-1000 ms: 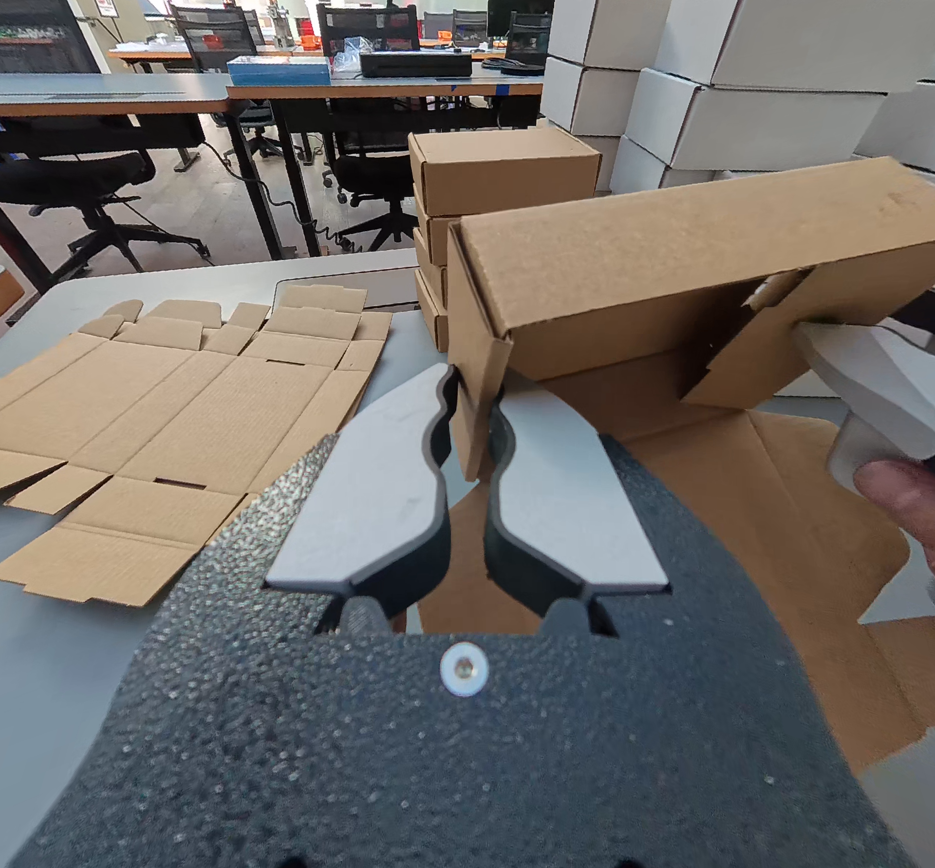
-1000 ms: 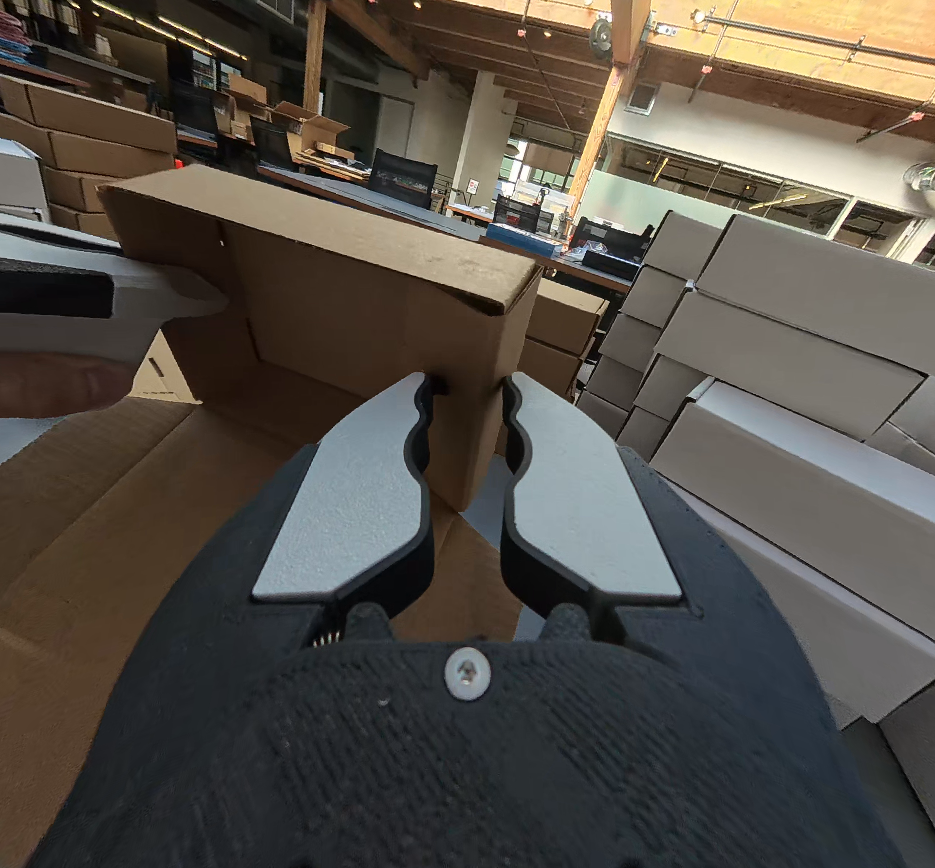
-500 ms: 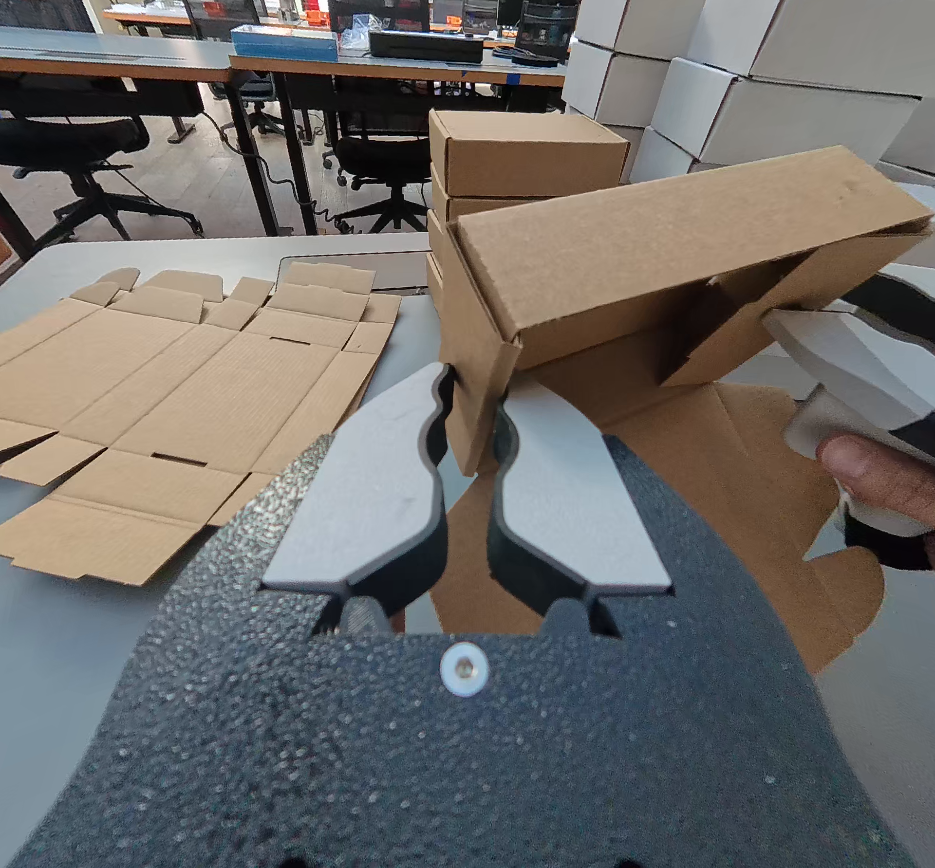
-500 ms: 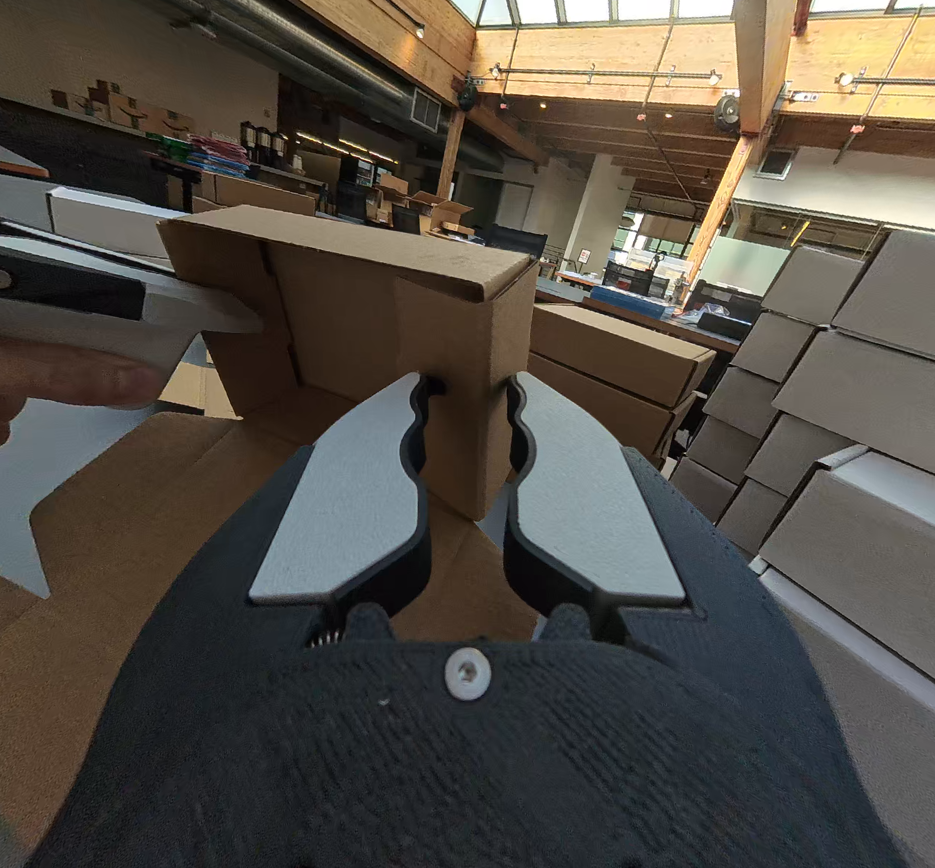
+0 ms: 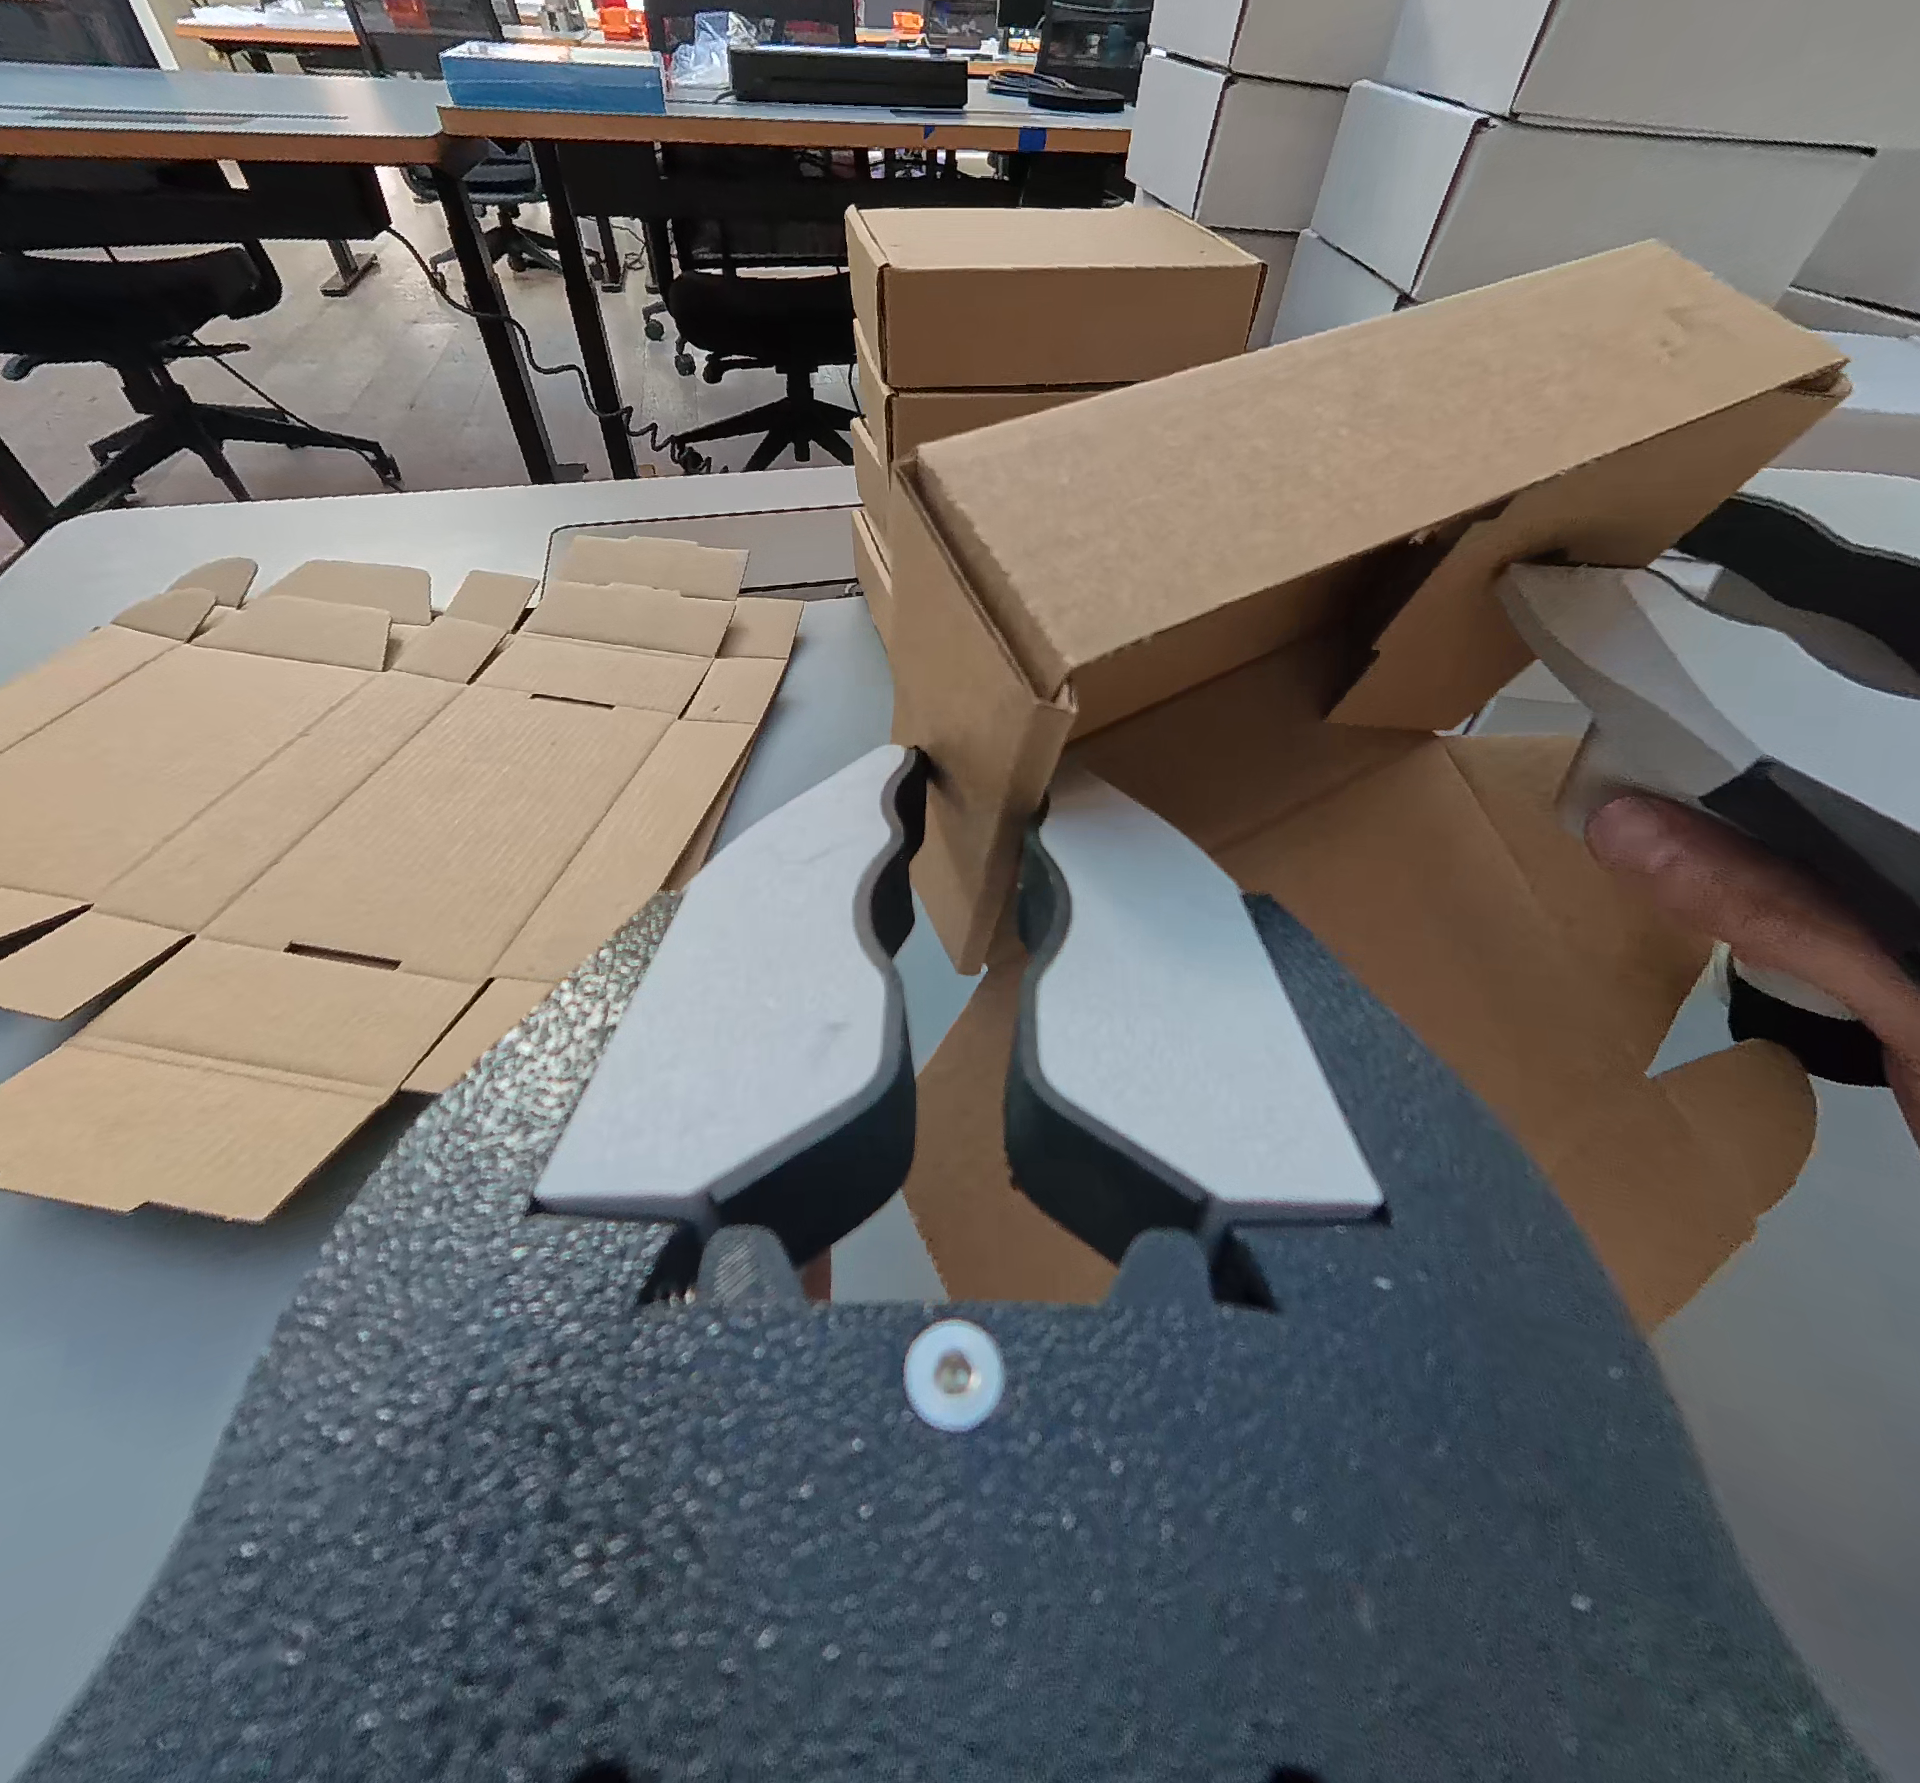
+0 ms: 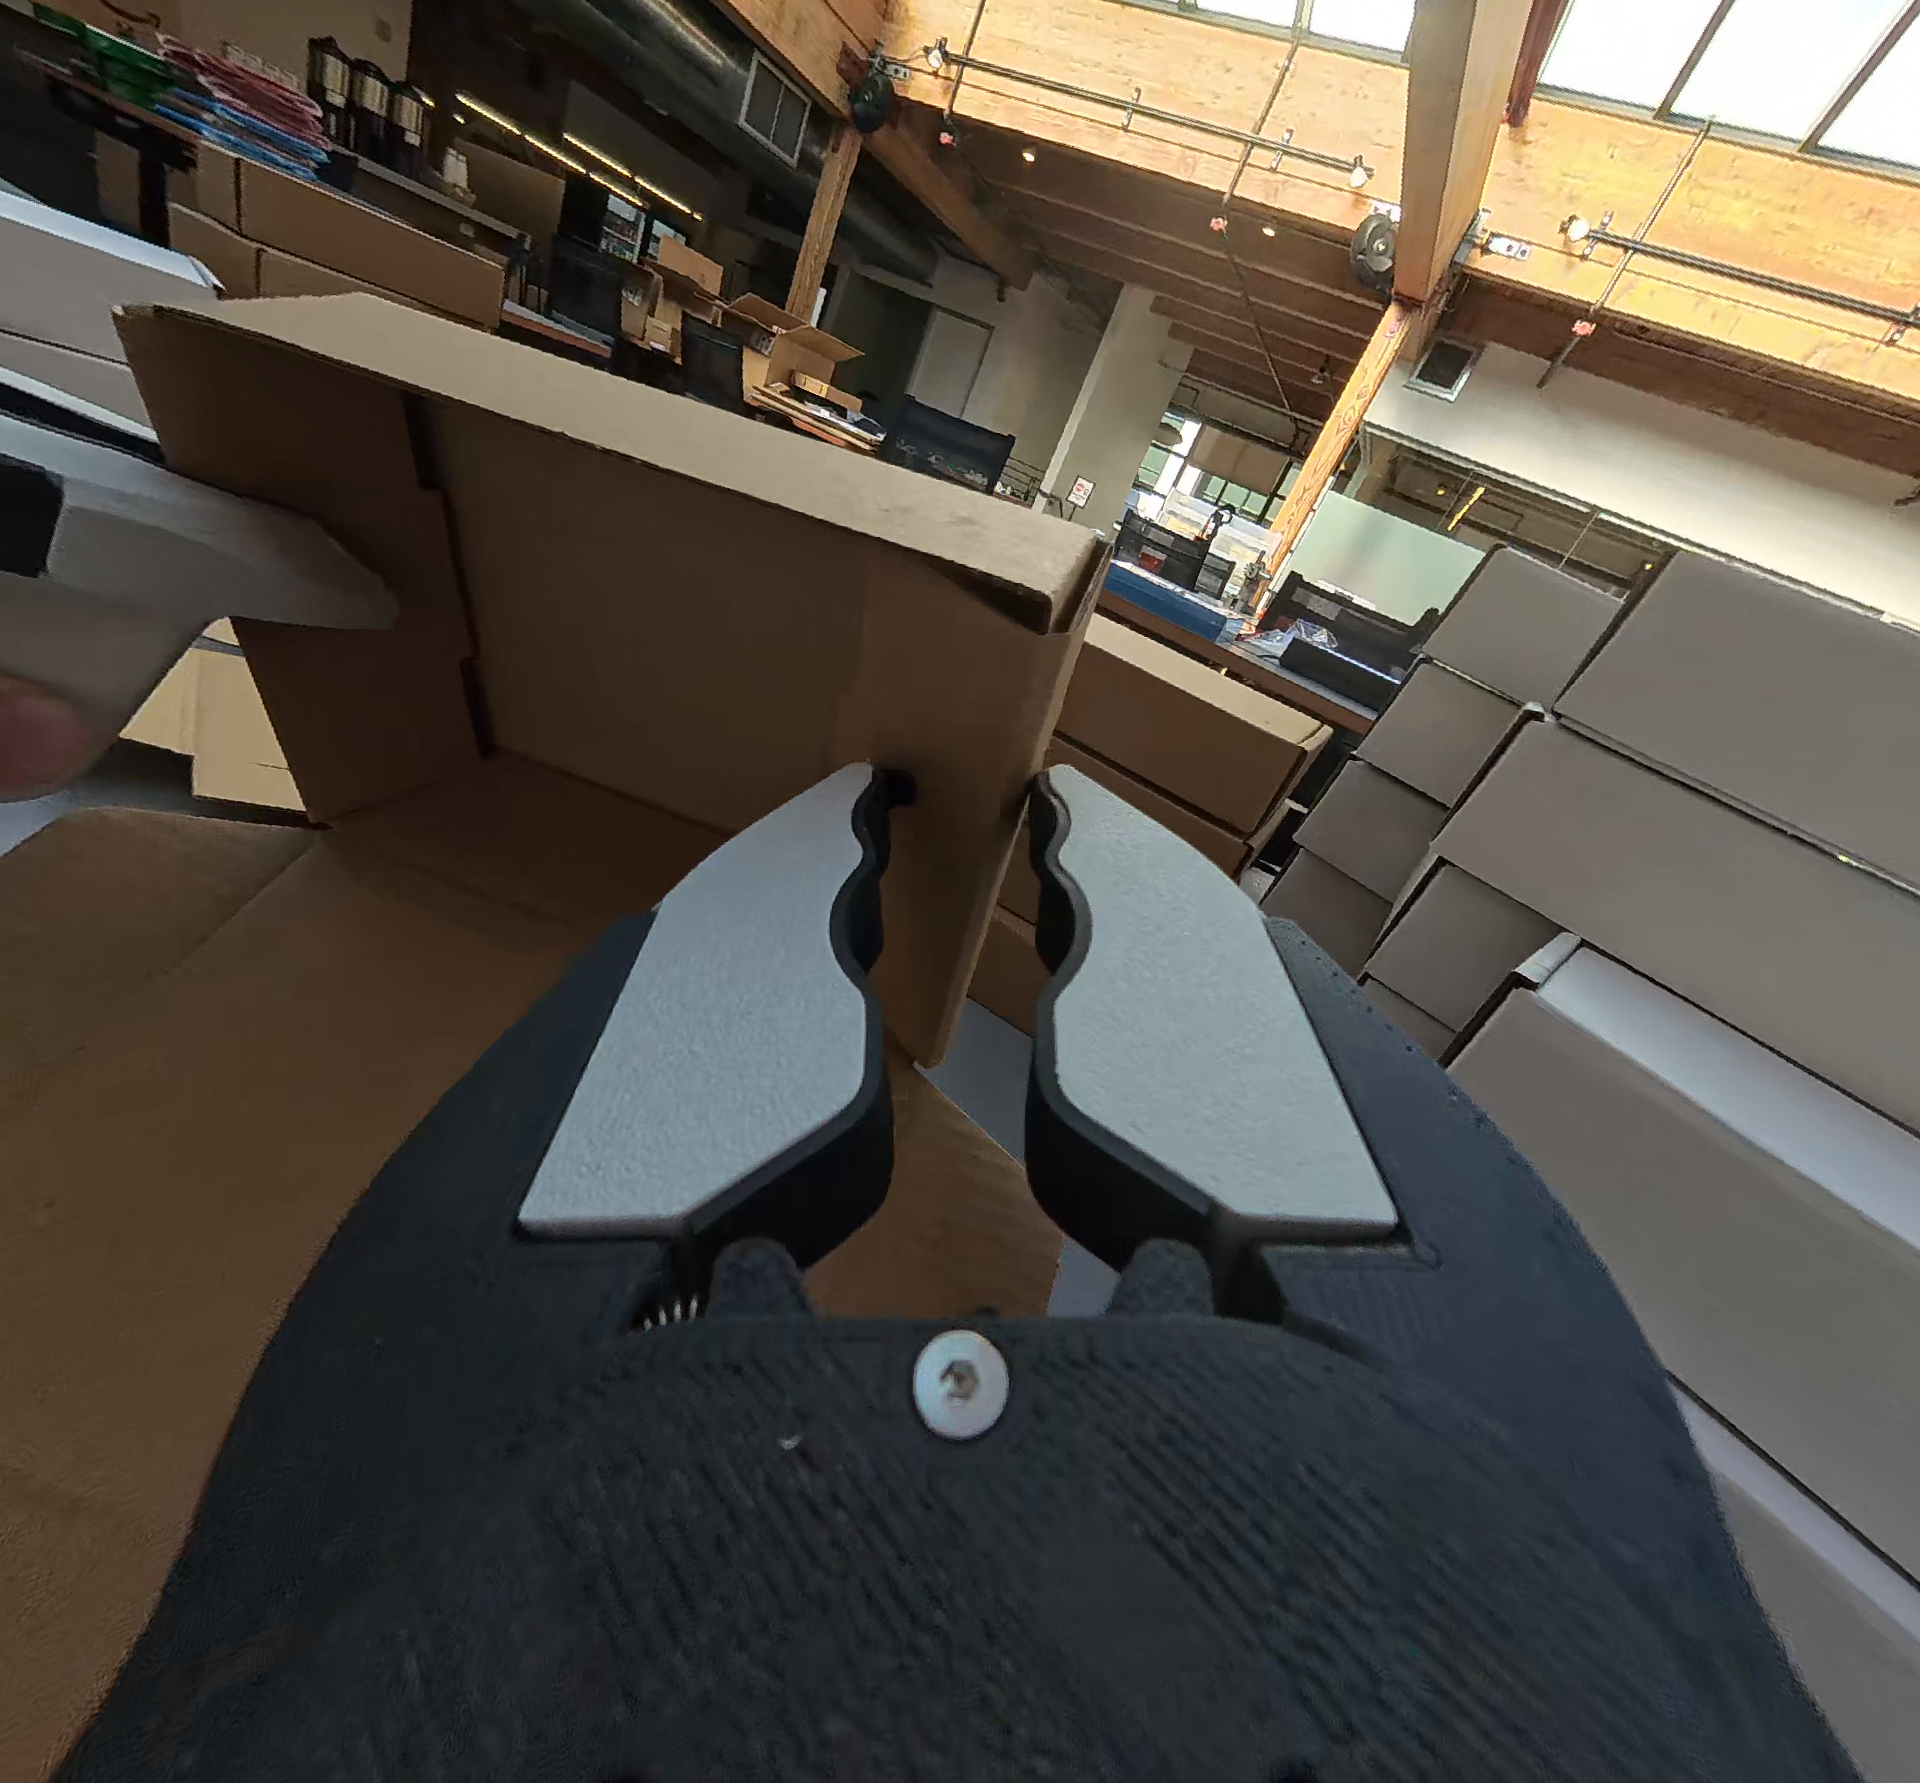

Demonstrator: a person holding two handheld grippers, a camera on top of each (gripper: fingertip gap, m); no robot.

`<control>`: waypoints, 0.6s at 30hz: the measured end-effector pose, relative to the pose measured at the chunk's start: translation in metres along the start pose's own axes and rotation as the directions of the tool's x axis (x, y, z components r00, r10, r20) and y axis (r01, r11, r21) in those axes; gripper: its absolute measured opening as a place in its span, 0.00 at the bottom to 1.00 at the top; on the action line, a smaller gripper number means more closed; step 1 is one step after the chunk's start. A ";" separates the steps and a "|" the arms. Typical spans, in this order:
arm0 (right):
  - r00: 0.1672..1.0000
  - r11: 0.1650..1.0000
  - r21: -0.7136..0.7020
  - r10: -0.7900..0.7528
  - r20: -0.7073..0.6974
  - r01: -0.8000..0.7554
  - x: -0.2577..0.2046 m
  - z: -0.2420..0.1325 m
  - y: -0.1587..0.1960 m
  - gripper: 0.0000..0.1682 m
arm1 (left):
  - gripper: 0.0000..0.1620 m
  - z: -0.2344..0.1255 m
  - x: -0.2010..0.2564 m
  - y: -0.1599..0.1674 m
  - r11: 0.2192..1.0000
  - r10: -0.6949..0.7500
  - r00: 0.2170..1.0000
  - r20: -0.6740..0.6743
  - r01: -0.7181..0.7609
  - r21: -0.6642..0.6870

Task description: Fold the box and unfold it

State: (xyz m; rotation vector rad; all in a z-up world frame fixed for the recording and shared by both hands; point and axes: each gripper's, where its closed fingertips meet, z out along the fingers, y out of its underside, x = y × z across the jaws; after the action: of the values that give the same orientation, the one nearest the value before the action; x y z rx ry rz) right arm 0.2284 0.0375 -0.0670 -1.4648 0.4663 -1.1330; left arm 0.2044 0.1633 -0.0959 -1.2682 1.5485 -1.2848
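Observation:
A brown cardboard box (image 5: 1299, 507), partly folded, is held up between both grippers, its open flaps (image 5: 1455, 954) trailing down toward the grey table (image 5: 156, 1421). My left gripper (image 5: 977, 793) is shut on the box's left end wall. My right gripper (image 6: 961, 793) is shut on the box's right end wall (image 6: 966, 798); it also shows at the right of the left wrist view (image 5: 1662, 673), with a hand behind it. In the right wrist view the box (image 6: 665, 611) tilts up and the left gripper's finger (image 6: 208, 549) shows at the left edge.
A flat unfolded cardboard sheet (image 5: 343, 829) lies on the table at the left. A stack of folded brown boxes (image 5: 1039, 310) stands behind the held box. White boxes (image 5: 1558, 71) are piled at the right (image 6: 1662, 798). Desks and office chairs (image 5: 748, 320) stand beyond the table.
Both grippers have lifted and tilted the box, its right end rising higher. The right wrist view now looks more upward. Both grips stay as they were.

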 end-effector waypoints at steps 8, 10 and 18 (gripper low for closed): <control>0.982 0.994 -0.107 -0.046 -0.184 0.027 0.017 -0.001 0.002 0.05 | 0.09 0.002 0.007 -0.001 1.000 -0.015 1.000 -0.002 0.015 0.001; 0.976 0.993 -0.119 -0.027 -0.217 0.001 0.018 -0.001 0.001 0.05 | 0.09 0.003 0.007 -0.002 1.000 -0.014 1.000 0.015 0.014 -0.001; 0.970 0.995 -0.099 -0.044 -0.241 0.020 0.016 0.007 0.006 0.08 | 0.10 0.004 0.003 -0.003 1.000 -0.026 0.999 0.020 0.026 0.003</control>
State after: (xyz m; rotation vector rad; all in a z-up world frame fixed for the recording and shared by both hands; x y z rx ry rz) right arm 0.2435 0.0267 -0.0651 -1.4257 0.6768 -1.3393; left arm 0.2085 0.1592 -0.0942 -1.3002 1.5204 -1.2860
